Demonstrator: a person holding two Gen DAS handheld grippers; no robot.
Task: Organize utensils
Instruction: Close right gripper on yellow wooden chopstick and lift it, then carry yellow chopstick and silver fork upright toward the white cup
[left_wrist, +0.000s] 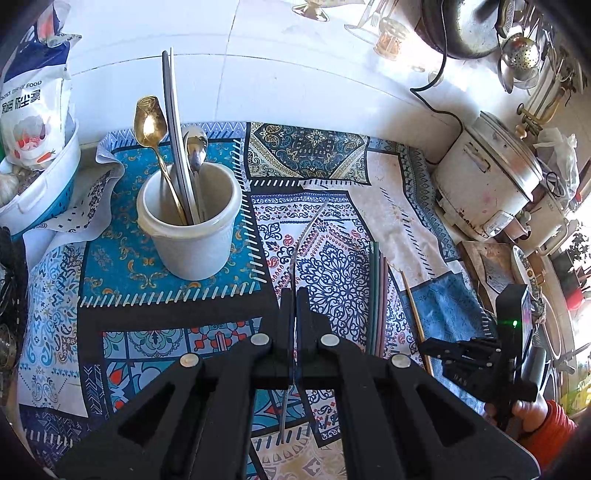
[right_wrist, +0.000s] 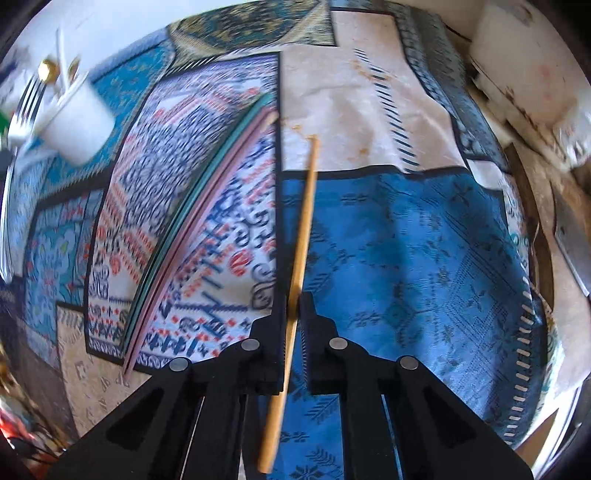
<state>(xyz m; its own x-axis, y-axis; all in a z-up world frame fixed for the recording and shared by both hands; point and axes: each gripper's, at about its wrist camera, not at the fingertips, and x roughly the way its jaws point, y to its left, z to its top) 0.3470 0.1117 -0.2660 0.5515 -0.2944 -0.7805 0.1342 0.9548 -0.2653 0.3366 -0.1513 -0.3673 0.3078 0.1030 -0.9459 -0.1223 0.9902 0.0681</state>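
Note:
My left gripper (left_wrist: 294, 295) is shut on a bent metal straw (left_wrist: 301, 236) that points away over the patterned cloth. A white cup (left_wrist: 190, 218) stands to its upper left and holds a gold spoon (left_wrist: 149, 122), a silver spoon (left_wrist: 195, 146) and grey chopsticks (left_wrist: 173, 122). My right gripper (right_wrist: 294, 299) is shut on a wooden chopstick (right_wrist: 304, 218); the chopstick also shows in the left wrist view (left_wrist: 413, 306). A green and a pink stick (right_wrist: 195, 218) lie together on the cloth to the left of it. The cup (right_wrist: 79, 125) is blurred at the far left.
The patterned cloth (left_wrist: 166, 266) covers the table. A white rice cooker (left_wrist: 487, 181) stands at the right, with a black cable (left_wrist: 439, 92). A food bag in a white basket (left_wrist: 33, 110) is at the far left. Pots and ladles hang at the back right.

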